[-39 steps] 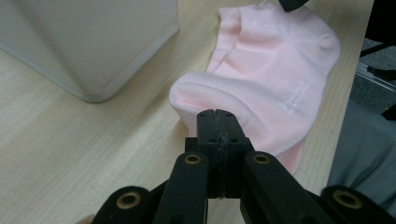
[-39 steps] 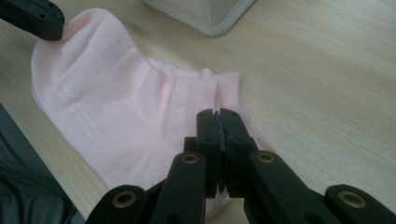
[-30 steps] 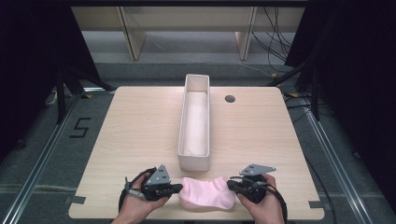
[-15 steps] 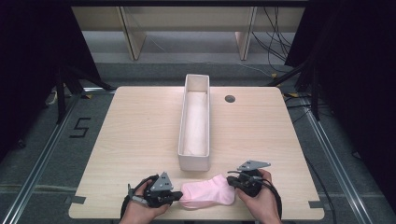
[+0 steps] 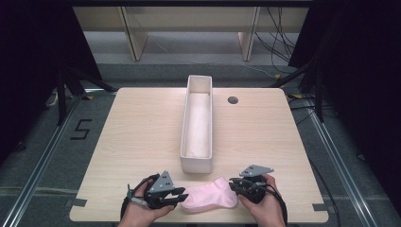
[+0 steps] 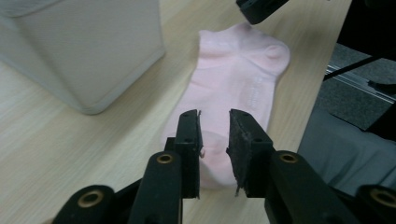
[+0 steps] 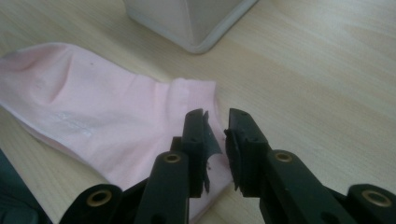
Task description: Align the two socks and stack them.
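Observation:
A pink ankle sock (image 5: 210, 195) lies flat on the wooden table (image 5: 142, 132) near its front edge, just in front of a long white bin (image 5: 196, 165). My left gripper (image 5: 183, 196) is at the sock's left end. In the left gripper view the sock (image 6: 238, 88) shows through the gap of that gripper (image 6: 215, 114), whose jaws have just been opening. My right gripper (image 5: 233, 185) is at the sock's right end, by the cuff. Its jaws (image 7: 215, 114) have also just been opening, and the sock (image 7: 93, 112) lies under them with neither pad pressing it.
The white bin (image 6: 79, 51) runs lengthwise down the middle of the table with a pale cloth lining inside. A small round hole (image 5: 232, 100) sits at the table's back right. The table's front edge is right behind both hands.
Both grippers were shut on the sock's ends and have now parted their jaws. The sock has settled flat on the table. The hands have hardly moved.

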`<state>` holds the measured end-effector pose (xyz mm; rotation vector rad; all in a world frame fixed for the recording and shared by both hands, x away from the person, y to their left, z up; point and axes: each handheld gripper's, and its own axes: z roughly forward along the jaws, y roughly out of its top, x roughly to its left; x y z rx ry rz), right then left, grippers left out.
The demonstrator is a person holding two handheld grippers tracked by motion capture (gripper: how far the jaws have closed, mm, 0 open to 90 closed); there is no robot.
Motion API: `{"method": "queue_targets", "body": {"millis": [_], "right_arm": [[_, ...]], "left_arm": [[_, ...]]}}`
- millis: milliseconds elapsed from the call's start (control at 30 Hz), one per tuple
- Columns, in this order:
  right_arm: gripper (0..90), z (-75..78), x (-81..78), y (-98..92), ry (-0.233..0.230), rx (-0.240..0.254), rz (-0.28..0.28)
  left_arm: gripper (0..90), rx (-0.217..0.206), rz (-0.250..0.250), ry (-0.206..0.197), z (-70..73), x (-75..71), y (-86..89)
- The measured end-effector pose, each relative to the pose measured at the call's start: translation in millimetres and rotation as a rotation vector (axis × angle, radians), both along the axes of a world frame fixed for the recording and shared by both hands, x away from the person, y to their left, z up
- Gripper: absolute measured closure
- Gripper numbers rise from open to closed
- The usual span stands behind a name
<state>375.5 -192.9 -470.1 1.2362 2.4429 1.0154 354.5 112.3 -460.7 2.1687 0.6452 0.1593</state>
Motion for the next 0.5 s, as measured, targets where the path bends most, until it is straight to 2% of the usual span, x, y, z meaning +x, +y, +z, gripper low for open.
{"method": "queue_targets", "body": {"millis": [33,67,133,167,200,233,267,300,333,500], "right_arm": [[76.3,-0.5,-1.2,0.9,0.031,-0.004,-0.013],[75.9,-2.6,-0.5,0.4,0.024,-0.013,-0.008],[75.2,-6.9,-0.5,1.6,0.025,-0.003,-0.019],[74.7,-8.2,0.1,0.9,0.024,-0.02,-0.005],[74.4,-10.4,-1.6,3.3,0.032,-0.006,-0.026],[74.1,-9.8,-0.6,1.3,0.031,-0.032,-0.01],[74.1,-11.0,-0.5,1.2,0.038,-0.03,-0.005],[74.1,-11.3,-0.9,0.9,0.033,-0.036,-0.017],[74.1,-14.4,0.4,0.5,0.007,-0.032,-0.011],[74.0,-14.4,-0.3,0.0,0.021,-0.032,-0.032]], "left_arm": [[74.7,0.008,-0.007,0.006,-2.3,0.0,-1.9],[75.4,0.006,-0.013,0.016,-6.2,-0.7,-5.3],[76.0,0.034,-0.047,0.031,-13.3,-2.3,-10.2],[76.5,0.044,-0.063,0.043,-16.5,-3.6,-12.2],[76.8,0.066,-0.083,0.049,-19.1,-4.1,-13.0],[77.2,0.069,-0.087,0.059,-21.7,-5.4,-13.9],[77.5,0.09,-0.094,0.059,-23.2,-6.0,-13.7],[77.5,0.085,-0.095,0.072,-24.8,-7.5,-14.3],[77.5,0.089,-0.093,0.078,-26.5,-8.1,-14.2],[77.2,0.127,-0.106,0.081,-33.4,-11.7,-15.1]]}}
